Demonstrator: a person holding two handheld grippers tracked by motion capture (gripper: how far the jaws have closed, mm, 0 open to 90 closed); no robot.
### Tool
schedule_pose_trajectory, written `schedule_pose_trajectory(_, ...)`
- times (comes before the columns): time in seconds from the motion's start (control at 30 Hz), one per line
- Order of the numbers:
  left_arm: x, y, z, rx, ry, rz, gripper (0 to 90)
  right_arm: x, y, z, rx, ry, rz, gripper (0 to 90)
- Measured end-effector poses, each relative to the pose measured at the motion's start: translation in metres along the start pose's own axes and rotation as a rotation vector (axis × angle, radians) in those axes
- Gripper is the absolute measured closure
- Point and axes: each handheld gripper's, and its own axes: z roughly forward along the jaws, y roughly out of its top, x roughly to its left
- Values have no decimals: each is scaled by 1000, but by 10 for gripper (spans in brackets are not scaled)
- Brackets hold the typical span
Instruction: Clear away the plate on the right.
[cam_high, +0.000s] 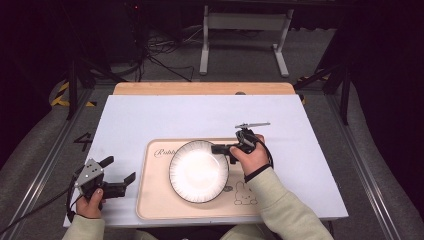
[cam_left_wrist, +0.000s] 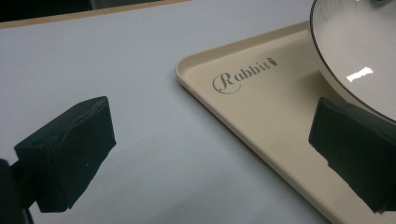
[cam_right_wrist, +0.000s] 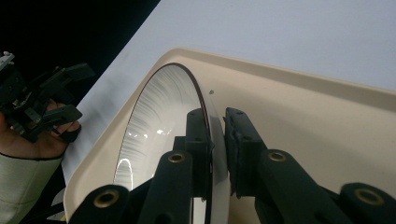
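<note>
A white table (cam_high: 150, 115) holds a beige tray (cam_high: 155, 200) carrying a white plate (cam_high: 198, 172). Your right gripper (cam_right_wrist: 217, 140) pinches the plate's rim, likely to lift it. Your left gripper (cam_high: 117, 175) waits spread, off the tray.

Dark room all around. A white table top (cam_high: 150, 115) with a wooden strip (cam_high: 200, 88) along its far edge. Beyond it, grey carpet floor (cam_high: 240, 55), a tangle of black cables (cam_high: 160, 47), and a white metal frame (cam_high: 245, 30) standing under dim light.
</note>
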Motion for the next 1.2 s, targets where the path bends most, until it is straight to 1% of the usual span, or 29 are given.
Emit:
schedule_pose_trajectory(0.13, 0, 0, 0, 0, 0, 0, 9, -2, 0, 1, 10, -4, -8, 813)
schedule_pose_trajectory(0.23, 0, 0, 0, 1, 0, 0, 9, -3, 0, 0, 27, -12, -16, 816)
schedule_pose_trajectory(0.37, 0, 0, 0, 1, 0, 1, 9, -7, -1, 1, 66, -46, -46, 820)
schedule_pose_trajectory(0.63, 0, 0, 0, 1, 1, 1, 9, -17, -5, 3, 95, -59, -30, 823)
schedule_pose_trajectory(0.67, 0, 0, 0, 1, 1, 0, 9, -20, -7, 5, 103, -63, -25, 815)
schedule_pose_trajectory(0.83, 0, 0, 0, 1, 2, -1, 9, -25, -10, 7, 120, -70, -17, 798)
schedule_pose_trajectory(0.97, 0, 0, 0, 1, 3, -1, 9, -27, -11, 8, 119, -69, -20, 773)
schedule_pose_trajectory(1.2, 0, 0, 0, 1, 3, -2, 9, -29, -13, 11, 137, -80, -33, 733)
